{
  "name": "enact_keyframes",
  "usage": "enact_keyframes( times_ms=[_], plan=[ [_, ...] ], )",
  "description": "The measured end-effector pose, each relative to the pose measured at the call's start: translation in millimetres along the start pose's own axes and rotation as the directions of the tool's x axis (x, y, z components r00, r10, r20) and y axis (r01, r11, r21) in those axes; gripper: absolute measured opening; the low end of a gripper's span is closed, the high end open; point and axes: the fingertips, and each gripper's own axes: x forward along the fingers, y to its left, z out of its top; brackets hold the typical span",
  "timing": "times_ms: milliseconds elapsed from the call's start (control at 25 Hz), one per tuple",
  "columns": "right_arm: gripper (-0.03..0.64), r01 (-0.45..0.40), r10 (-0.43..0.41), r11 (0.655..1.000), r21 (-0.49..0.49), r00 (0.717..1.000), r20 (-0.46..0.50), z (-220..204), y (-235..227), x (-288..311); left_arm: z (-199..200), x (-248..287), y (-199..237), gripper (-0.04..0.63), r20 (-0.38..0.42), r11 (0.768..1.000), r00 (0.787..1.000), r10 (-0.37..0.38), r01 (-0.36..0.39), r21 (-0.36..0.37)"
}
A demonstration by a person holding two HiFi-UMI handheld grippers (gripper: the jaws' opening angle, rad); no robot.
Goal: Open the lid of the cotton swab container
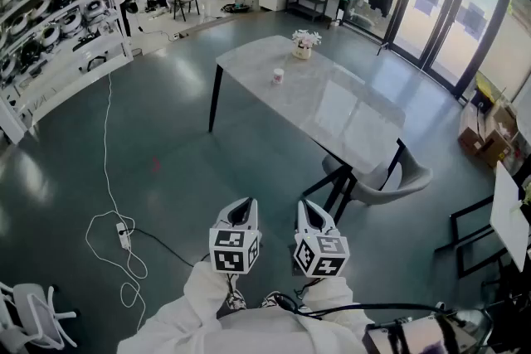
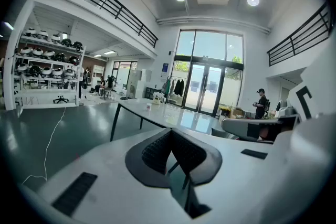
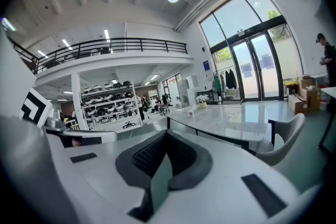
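The cotton swab container point(image 1: 278, 76) is a small white and pink cup standing on the far half of a long marble table point(image 1: 332, 108), well ahead of me. It shows tiny in the left gripper view point(image 2: 149, 107) and in the right gripper view point(image 3: 190, 112). My left gripper point(image 1: 241, 208) and right gripper point(image 1: 309, 210) are held side by side close to my body, over the floor and short of the table. Both are shut with nothing between the jaws, as seen in the left gripper view point(image 2: 170, 131) and the right gripper view point(image 3: 167, 134).
A white flower pot point(image 1: 304, 45) stands at the table's far end. A grey chair point(image 1: 390, 175) is tucked at the near right end. A white cable point(image 1: 110, 203) lies on the floor at left. Shelves of helmets point(image 1: 50, 29) line the left wall; glass doors point(image 1: 448, 21) are at right.
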Motion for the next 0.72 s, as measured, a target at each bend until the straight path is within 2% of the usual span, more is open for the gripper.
enact_keyframes(
  times_ms=[360,560,720],
  plan=[
    [0.06,0.007,-0.007,1.0,-0.008,1.0,-0.013,-8,22,-6,-10,-20,15,-0.005,-0.012,1.0,1.0,-0.003,0.003,-0.019],
    [0.06,0.016,-0.016,0.998,0.058,1.0,0.002,-12,32,-7,-15,-30,24,-0.005,-0.017,1.0,1.0,-0.013,0.012,-0.022],
    [0.06,0.037,-0.037,0.998,0.058,0.999,-0.01,-19,39,-6,-20,-36,31,-0.005,-0.022,1.0,0.999,-0.025,0.025,-0.01]
  ],
)
